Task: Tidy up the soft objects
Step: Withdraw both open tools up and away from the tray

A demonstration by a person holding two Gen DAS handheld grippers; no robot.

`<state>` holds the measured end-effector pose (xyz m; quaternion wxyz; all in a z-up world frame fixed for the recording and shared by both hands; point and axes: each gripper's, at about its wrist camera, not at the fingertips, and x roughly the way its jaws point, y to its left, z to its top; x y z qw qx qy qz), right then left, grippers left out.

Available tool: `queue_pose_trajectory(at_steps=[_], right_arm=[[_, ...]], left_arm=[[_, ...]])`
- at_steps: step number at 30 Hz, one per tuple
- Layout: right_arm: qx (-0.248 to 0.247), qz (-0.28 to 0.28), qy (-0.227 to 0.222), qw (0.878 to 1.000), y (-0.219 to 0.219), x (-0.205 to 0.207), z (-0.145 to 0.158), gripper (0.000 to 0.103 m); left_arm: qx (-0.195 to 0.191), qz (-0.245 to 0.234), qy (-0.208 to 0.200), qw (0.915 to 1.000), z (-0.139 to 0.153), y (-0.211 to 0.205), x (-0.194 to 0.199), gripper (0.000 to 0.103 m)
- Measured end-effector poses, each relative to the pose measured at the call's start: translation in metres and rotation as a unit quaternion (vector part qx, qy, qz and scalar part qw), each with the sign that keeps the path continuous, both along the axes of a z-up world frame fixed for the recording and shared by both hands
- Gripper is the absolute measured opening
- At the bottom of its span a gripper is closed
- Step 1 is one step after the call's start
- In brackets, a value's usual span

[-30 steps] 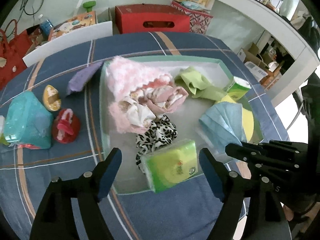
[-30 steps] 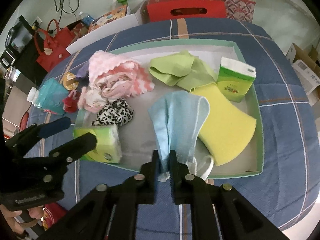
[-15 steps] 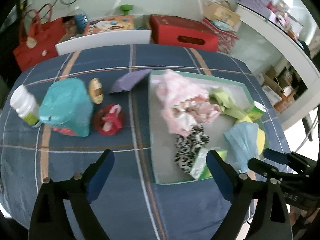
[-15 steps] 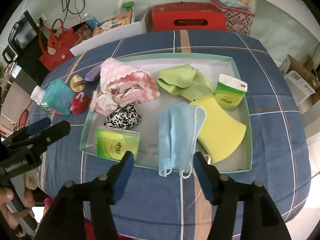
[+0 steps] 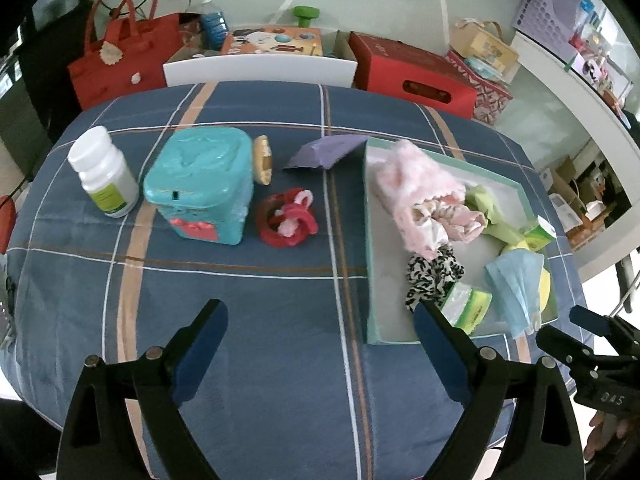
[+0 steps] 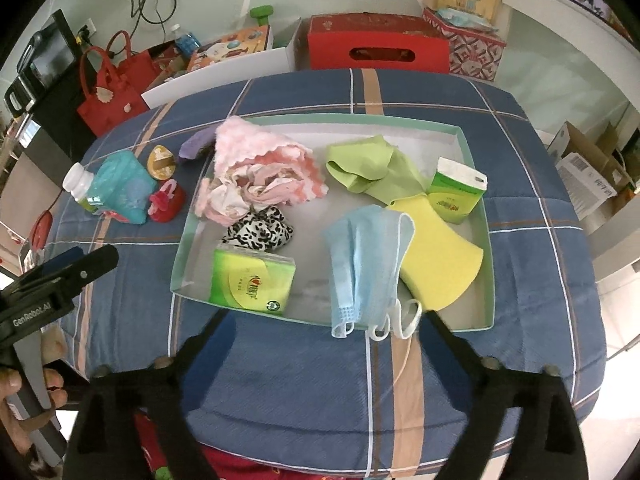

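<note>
A: Since a second ago the right gripper (image 6: 324, 332) lets go of the blue face mask (image 6: 366, 264); its jaws, then pinched on the mask's near edge, are opening wide with nothing pressed between them. The left gripper (image 5: 320, 332) swings away from the tray and now hangs over bare checked cloth.

B: Largest first, then?

A: Blue plaid bench (image 5: 240, 280), its edges cut off by the fisheye rim. On it the pale green tray (image 6: 490, 240). Inside lie a pink fluffy cloth (image 6: 256, 152) bundled with other pink fabric I cannot separate, a lime cloth (image 6: 368, 168), a yellow sponge (image 6: 440, 260) partly under the mask, two green tissue packs (image 6: 252, 284) whose printed characters are too small to read, and a leopard-print scrunchie (image 6: 260, 232).

B: Where is the mask relative to the right gripper?

A: Draped over the tray's near wall, ear loops spilling onto the bench, just beyond and between the spread fingertips, touching neither.

B: And outside the tray?

A: A teal box (image 5: 200, 188), a white bottle (image 5: 102, 172) with an unreadable label, a red ring toy (image 5: 288, 220), a purple cloth (image 5: 328, 152) against the tray's far corner. All lie well beyond the left gripper, which is spread and empty.

B: Any readable writing?

A: "GenRobot.AI" on the left gripper's body in the right wrist view; "DAS" on the right one in the left view.
</note>
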<state>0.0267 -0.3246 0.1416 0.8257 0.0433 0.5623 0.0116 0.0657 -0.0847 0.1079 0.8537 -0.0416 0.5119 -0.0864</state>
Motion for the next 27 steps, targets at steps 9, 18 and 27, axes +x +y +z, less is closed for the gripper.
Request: queue_pose_trajectory(at_steps=[9, 18, 27], right_arm=[[-0.004, 0.001, -0.016, 1.000, 0.008, 0.002, 0.007, 0.103], [0.026, 0.004, -0.025, 0.999, 0.019, 0.015, 0.008, 0.103], [0.066, 0.061, -0.022, 0.996, 0.063, 0.055, 0.023, 0.103]], left_arm=[[-0.009, 0.015, -0.002, 0.9999, 0.003, 0.018, 0.001, 0.094], [-0.018, 0.034, -0.020, 0.9990, 0.007, 0.043, 0.010, 0.094], [-0.022, 0.034, -0.019, 0.9990, 0.024, 0.073, 0.040, 0.094]])
